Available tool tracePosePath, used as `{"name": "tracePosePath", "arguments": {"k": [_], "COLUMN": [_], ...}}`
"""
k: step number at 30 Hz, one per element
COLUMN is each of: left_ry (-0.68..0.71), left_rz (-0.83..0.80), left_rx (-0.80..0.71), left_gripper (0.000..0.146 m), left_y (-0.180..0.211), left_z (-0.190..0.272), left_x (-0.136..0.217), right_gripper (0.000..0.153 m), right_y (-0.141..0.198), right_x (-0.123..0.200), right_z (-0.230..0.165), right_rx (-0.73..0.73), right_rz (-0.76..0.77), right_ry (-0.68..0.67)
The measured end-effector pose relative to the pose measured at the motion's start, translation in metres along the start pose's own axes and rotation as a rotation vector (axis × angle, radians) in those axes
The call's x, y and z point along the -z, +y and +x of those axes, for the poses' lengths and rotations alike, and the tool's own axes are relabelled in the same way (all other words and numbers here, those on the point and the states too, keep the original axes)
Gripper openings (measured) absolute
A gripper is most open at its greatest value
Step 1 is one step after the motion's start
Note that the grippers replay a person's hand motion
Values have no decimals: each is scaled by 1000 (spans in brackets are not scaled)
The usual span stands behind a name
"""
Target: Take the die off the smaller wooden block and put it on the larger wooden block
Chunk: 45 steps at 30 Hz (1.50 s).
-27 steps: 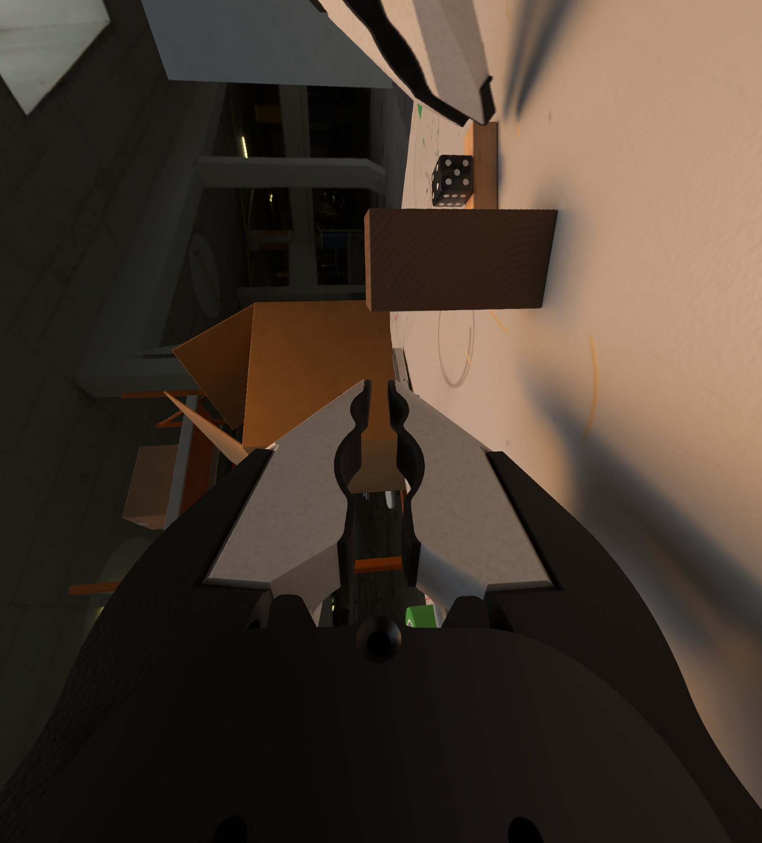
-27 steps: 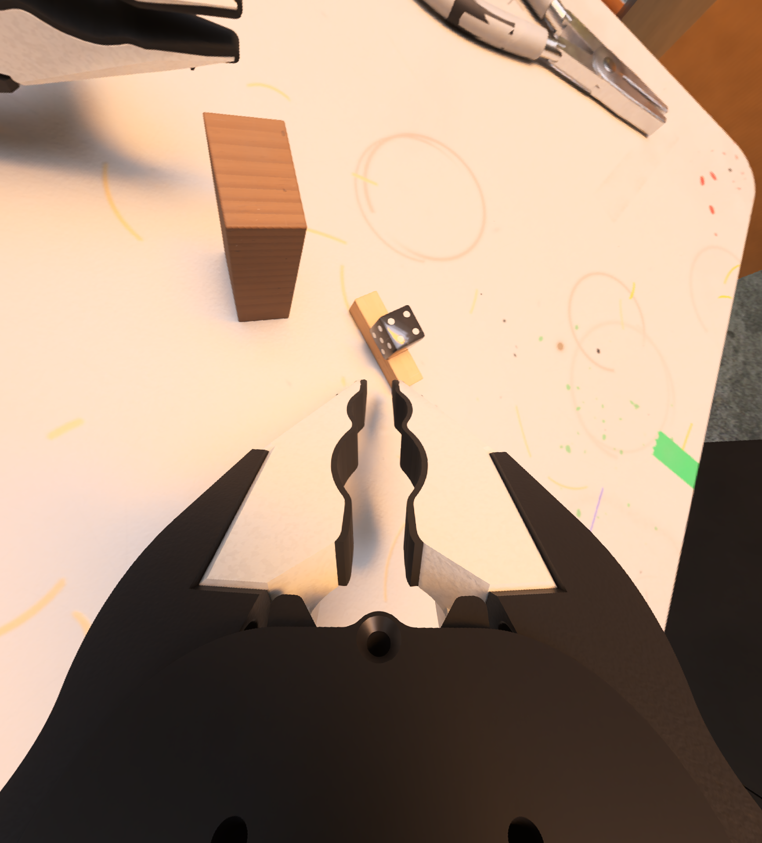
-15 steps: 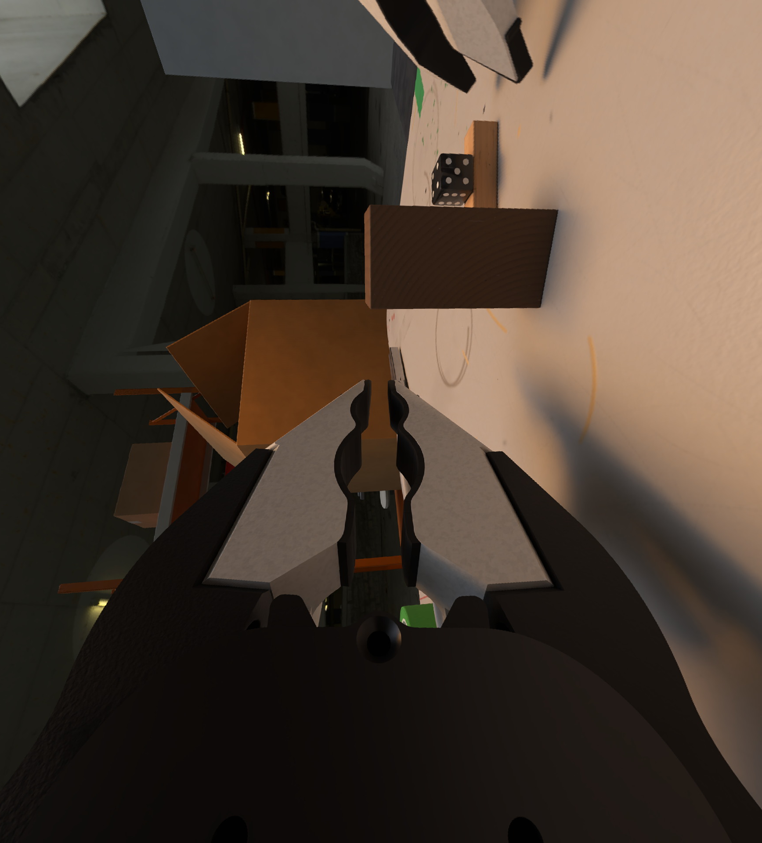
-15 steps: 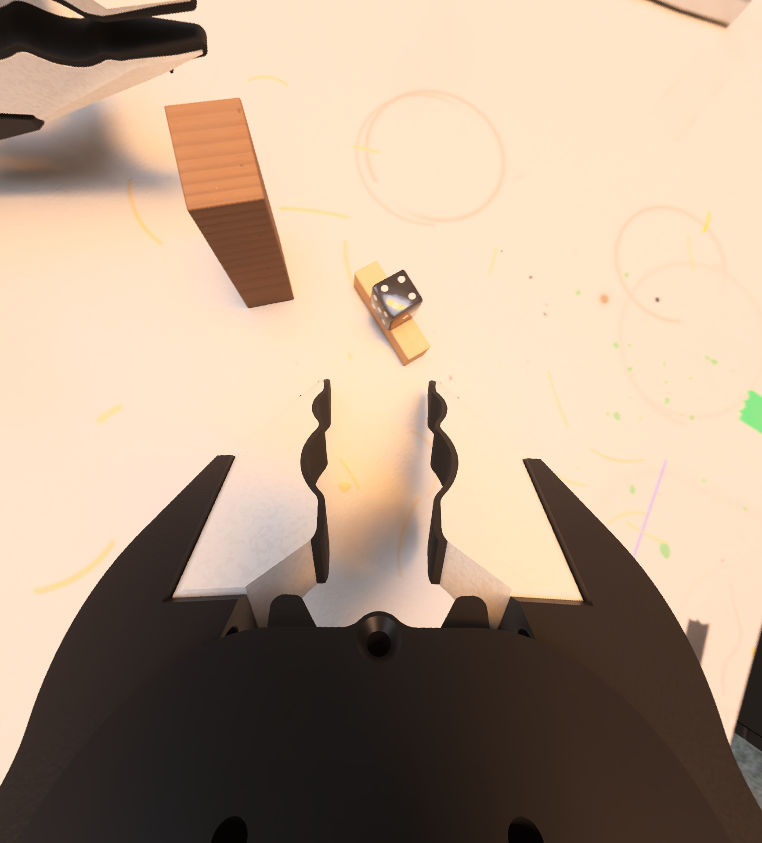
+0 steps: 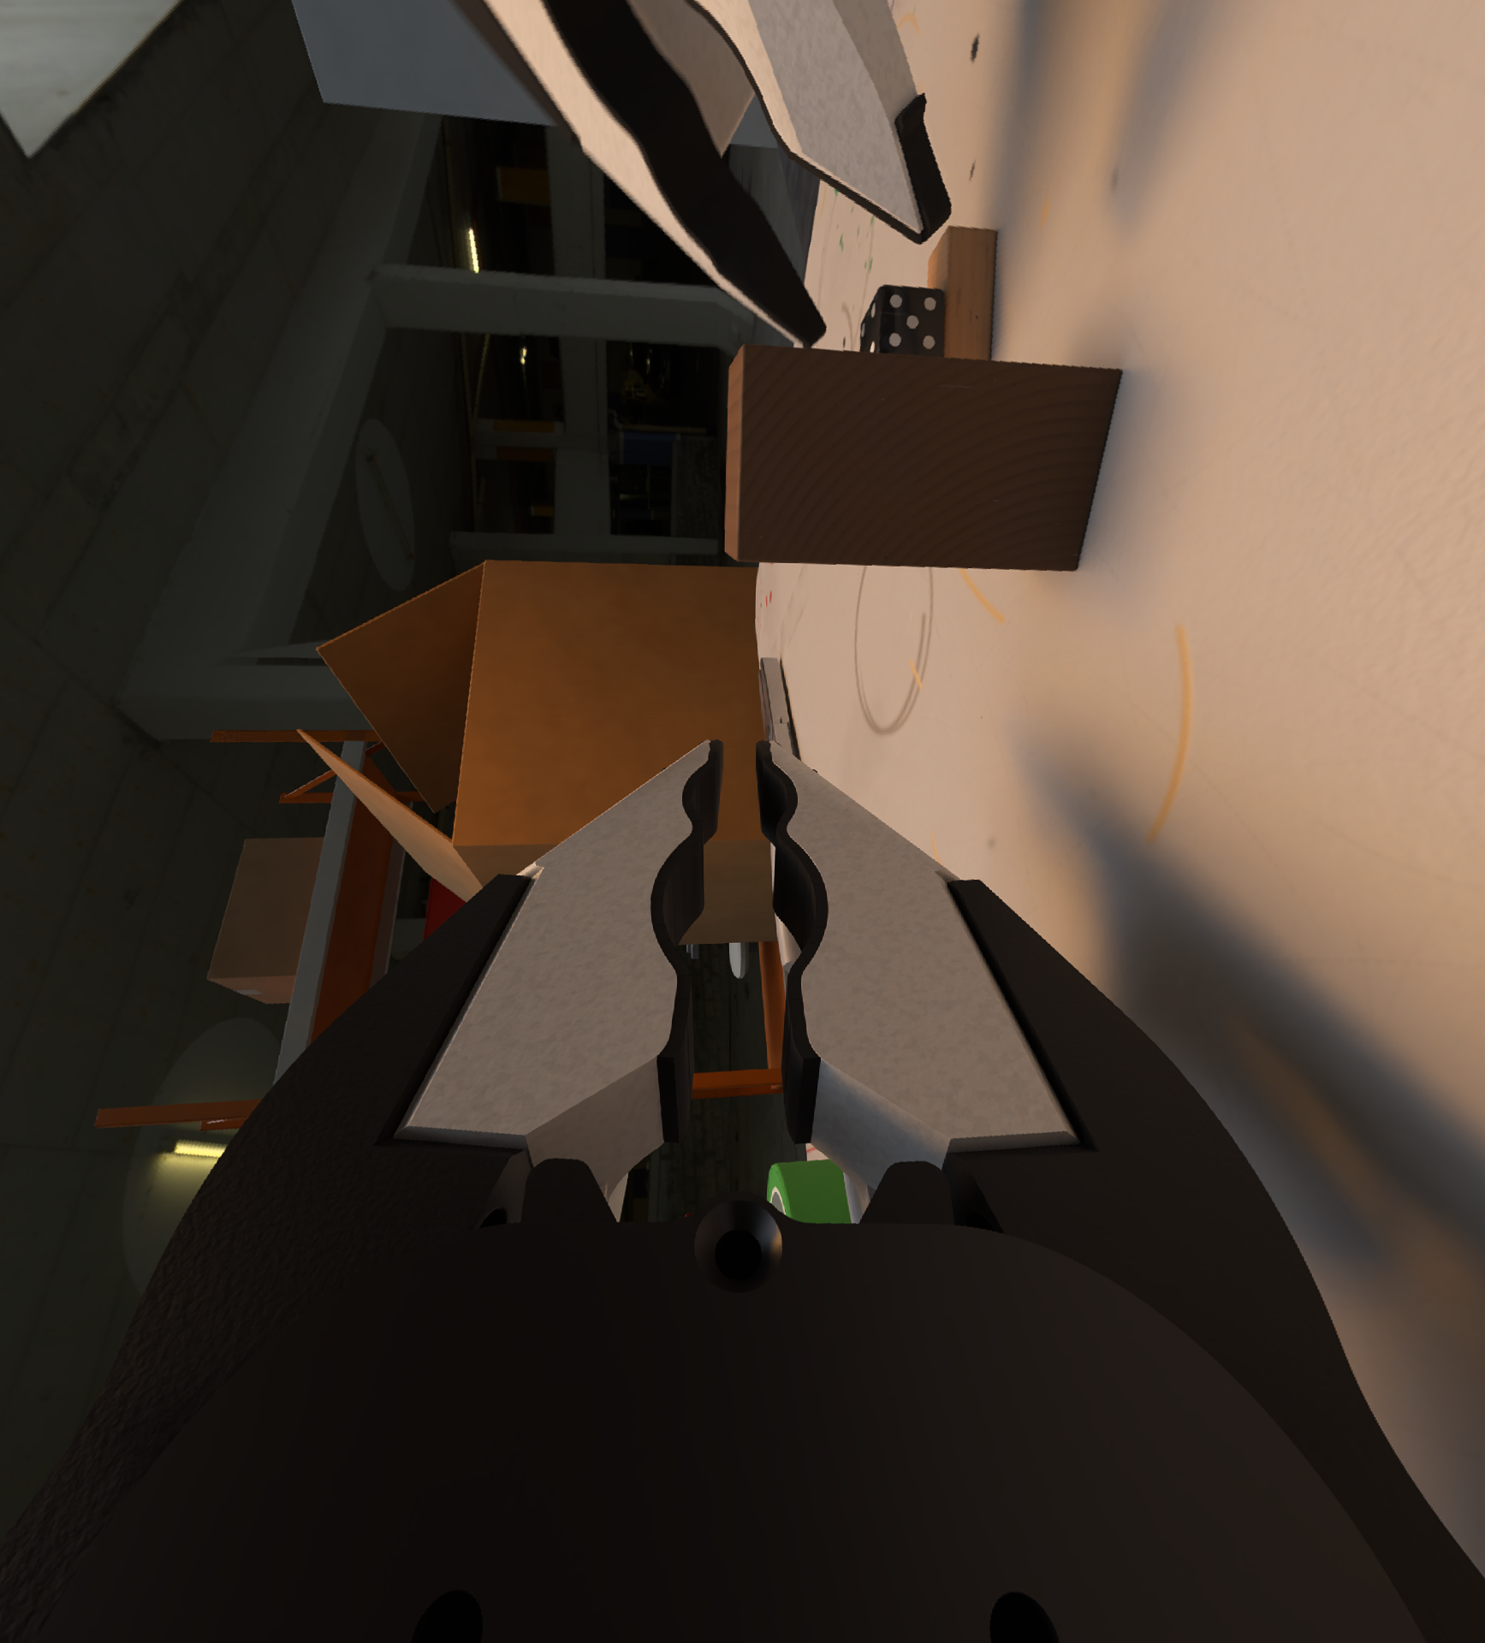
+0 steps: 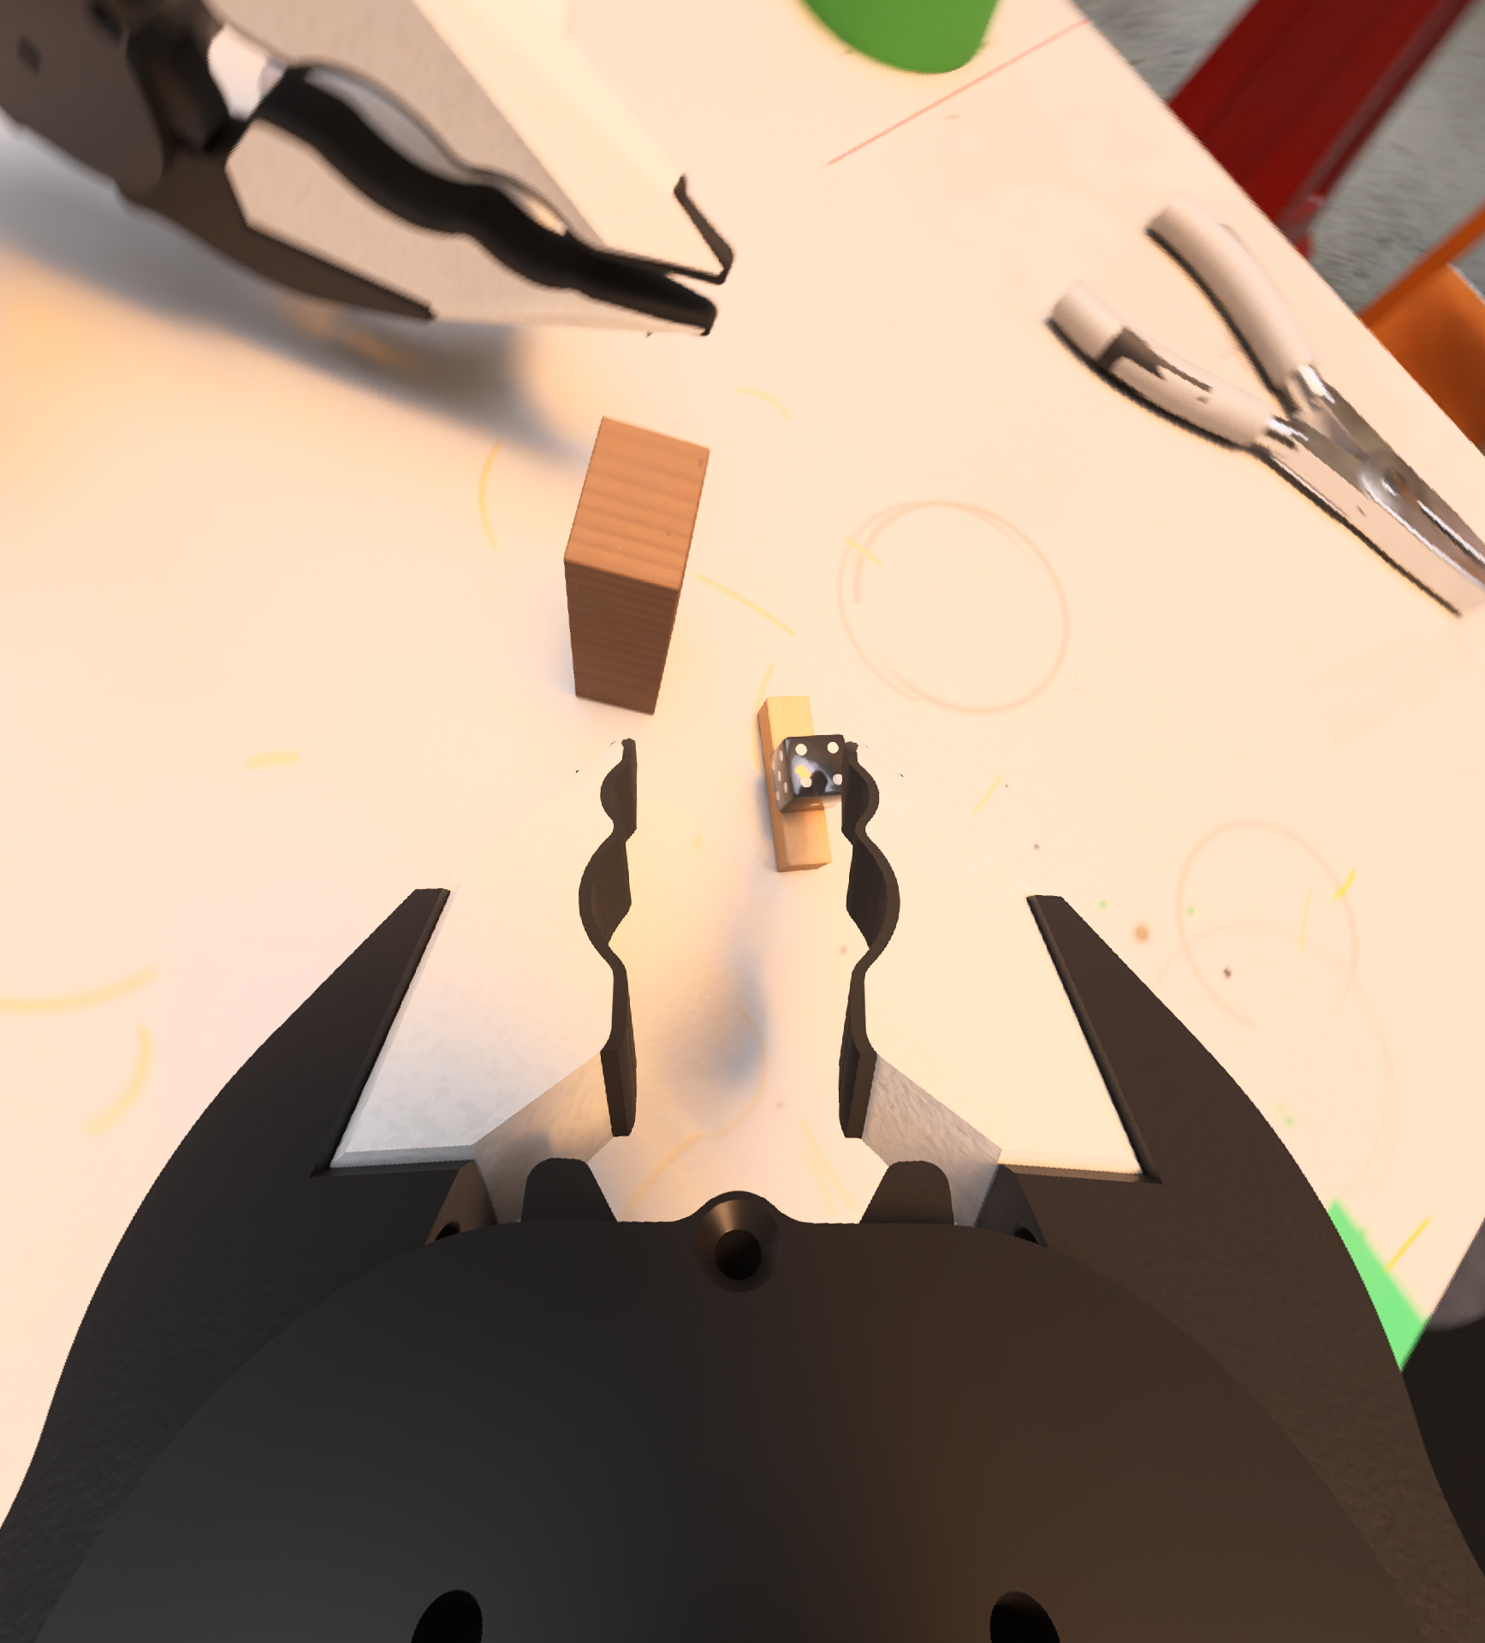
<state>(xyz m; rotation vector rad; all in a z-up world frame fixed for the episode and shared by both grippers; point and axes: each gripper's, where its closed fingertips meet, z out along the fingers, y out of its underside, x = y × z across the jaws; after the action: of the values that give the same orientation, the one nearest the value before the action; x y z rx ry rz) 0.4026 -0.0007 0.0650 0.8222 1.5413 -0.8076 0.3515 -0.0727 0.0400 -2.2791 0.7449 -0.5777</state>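
From my right gripper [image 6: 738, 756] I look down on the table [image 6: 276, 622]. Its jaws stand wide apart and hold nothing. The black die [image 6: 810, 772] sits on the small block [image 6: 796, 782], a pale strip lying flat on the table, and both fall in the gap between my fingers, close to the right-hand one. That fingertip [image 6: 856, 782] looks to be right at the die's edge, though I cannot tell whether it touches or only overlaps it from above.

The big block [image 6: 632, 560] stands on the table just beyond and to the left of the small one, apart from it, its top bare. Farther right a pair of pliers [image 6: 1308, 427] with white handles lies near the table's edge, well apart from the blocks.

My left gripper [image 5: 738, 756] has its jaws nearly closed, a thin gap between the tips, with nothing in them. It hangs beyond the big block [image 5: 916, 453], off the table surface. In its sideways view the die [image 5: 903, 320] shows past that block, resting against the small block [image 5: 963, 289], with the right gripper [image 5: 863, 204] above them. An orange box [image 5: 596, 702] stands off the table behind.
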Motion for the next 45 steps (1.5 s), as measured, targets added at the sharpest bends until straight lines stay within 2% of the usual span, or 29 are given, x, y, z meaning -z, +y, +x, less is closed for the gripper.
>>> {"name": "tracePosePath", "arguments": {"k": [4,8,14,21,26,29,33,36,38,42,45], "left_ry": [8,16,23,32,49,60,67,110,91,27,3], "left_rz": [2,-1,3,16,33,36,54,98,110,125,130], "left_rx": [-6,-4,-5,-17,-50,-65,-103,-149,-161,-136,-143], "left_gripper": [7,7,7,7,7,7,7,7,7,7,7], "left_y": [0,1,0,-4,-7,-9,-14,-22,-25,-28,-29], "left_z": [2,3,5,7,11,14,17,27,25,13,9], "left_x": [0,0,0,0,1,1,1,3,4,8,9], "right_gripper": [51,66,58,44,25,18,17,17,17,17,16], "right_y": [11,22,28,27,26,21,-12,-42,-52,-51,-55], "right_x": [-8,-17,-13,-14,-18,-14,1,9,8,-1,-3], "right_z": [5,8,11,6,5,14,22,7,-6,-15,-19], "right_rx": [169,216,188,213,140,65,-142,-257,-247,-178,-173], "right_rz": [-132,-239,-348,-333,-301,-259,-96,17,15,-117,-152], "right_ry": [-131,-223,-244,-261,-247,-160,-71,-144,-186,-125,-104]}}
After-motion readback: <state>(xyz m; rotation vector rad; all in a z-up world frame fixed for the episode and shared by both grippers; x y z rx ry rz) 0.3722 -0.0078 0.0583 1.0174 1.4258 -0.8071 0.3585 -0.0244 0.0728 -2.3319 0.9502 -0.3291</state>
